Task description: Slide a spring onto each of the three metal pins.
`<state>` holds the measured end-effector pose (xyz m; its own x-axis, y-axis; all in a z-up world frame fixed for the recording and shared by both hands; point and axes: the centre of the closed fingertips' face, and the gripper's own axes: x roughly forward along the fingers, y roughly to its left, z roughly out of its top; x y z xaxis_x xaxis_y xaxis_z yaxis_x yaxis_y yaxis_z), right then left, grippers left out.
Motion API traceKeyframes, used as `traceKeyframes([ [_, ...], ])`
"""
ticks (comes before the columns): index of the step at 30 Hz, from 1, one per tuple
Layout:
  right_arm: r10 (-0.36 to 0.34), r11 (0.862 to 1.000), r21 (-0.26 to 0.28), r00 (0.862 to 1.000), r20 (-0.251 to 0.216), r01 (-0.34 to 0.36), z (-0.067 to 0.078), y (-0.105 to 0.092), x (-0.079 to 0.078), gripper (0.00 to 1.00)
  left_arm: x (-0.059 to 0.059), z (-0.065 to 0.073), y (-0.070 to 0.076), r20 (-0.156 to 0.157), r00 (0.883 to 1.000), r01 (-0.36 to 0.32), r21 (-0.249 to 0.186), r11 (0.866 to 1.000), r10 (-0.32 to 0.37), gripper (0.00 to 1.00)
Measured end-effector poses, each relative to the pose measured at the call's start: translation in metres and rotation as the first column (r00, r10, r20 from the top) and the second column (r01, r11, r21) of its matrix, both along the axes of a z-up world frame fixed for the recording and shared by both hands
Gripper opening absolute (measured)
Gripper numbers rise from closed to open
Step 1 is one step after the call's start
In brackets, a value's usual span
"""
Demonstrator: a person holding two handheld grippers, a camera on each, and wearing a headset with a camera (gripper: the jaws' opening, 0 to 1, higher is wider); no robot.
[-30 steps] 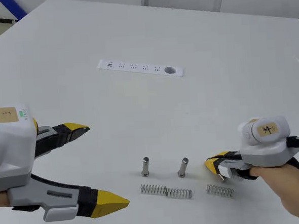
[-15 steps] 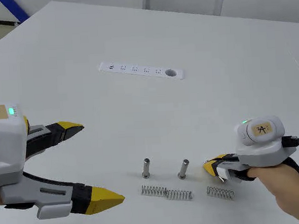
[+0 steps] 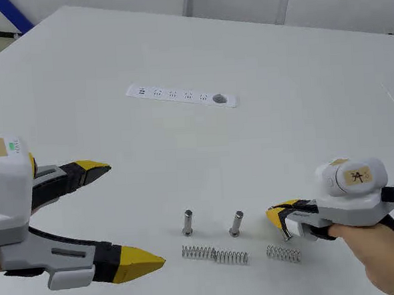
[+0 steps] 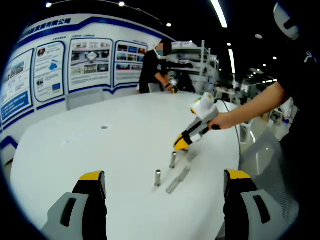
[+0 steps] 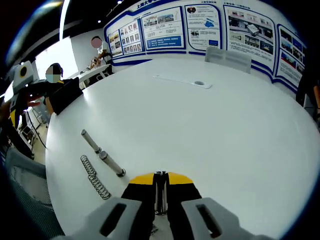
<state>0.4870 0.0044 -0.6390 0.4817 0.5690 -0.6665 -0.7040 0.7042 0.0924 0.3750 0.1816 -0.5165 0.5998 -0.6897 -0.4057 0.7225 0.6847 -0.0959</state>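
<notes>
Currently three springs lie on their sides in a row at the near part of the table (image 3: pixel 269 130), their long axes running left to right. The left spring (image 3: pixel 197 252) and the middle spring (image 3: pixel 232 257) meet end to end, and the right spring (image 3: pixel 284 253) sits apart from them. Just beyond the row two pins stand upright, the left pin (image 3: pixel 187 221) and the middle pin (image 3: pixel 236 222), both bare. The right gripper (image 3: pixel 280 216) hangs just beyond the right spring with its jaws clenched and its tip pointing left toward the middle pin. The left gripper (image 3: pixel 135 215) is well apart to the left of the row, pointing right, with its jaws spread wide, one far and one near. By my reading that opening straddles the springs' long axis, so it could close on the left spring's sides once brought in, though the right gripper is nearer to a spring. The right gripper view settles what the head view leaves vague: a third pin (image 5: pixel 160 192) is pinched in the slit between its jaws. Whether that pin's lower end touches the table I cannot tell. A power strip (image 3: pixel 180 95) lies well beyond, toward the far side.
</notes>
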Motion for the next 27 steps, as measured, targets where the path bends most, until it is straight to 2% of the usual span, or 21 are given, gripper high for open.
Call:
traceKeyframes([
  [10, -0.001, 1.0, 0.015, 0.999, 0.046, 0.0, 0.011, -0.005, -0.006, 0.08, -0.005, 0.003, 0.001, 0.009, 1.0, -0.003, 0.001, 1.0, 0.003, 1.0],
  [12, -0.015, 1.0, 0.025, 0.999, 0.05, 0.014, 0.013, -0.008, -0.008, 0.08, -0.007, 0.005, 0.001, 0.011, 1.0, -0.003, 0.0, 1.0, 0.003, 1.0],
  [17, -0.012, 0.999, 0.053, 0.995, 0.101, 0.007, 0.023, -0.011, -0.01, 0.08, -0.01, 0.006, -0.001, 0.009, 1.0, 0.004, -0.001, 1.0, -0.004, 1.0],
  [19, -0.026, 0.998, 0.062, 0.995, 0.097, 0.02, 0.024, -0.015, -0.011, 0.08, -0.011, 0.006, -0.002, 0.009, 1.0, 0.006, 0.001, 1.0, -0.006, 1.0],
  [27, -0.01, 0.998, 0.056, 0.991, 0.137, 0.002, 0.027, -0.016, -0.019, 0.08, -0.013, 0.013, -0.005, 0.023, 1.0, 0.01, -0.002, 1.0, -0.009, 1.0],
])
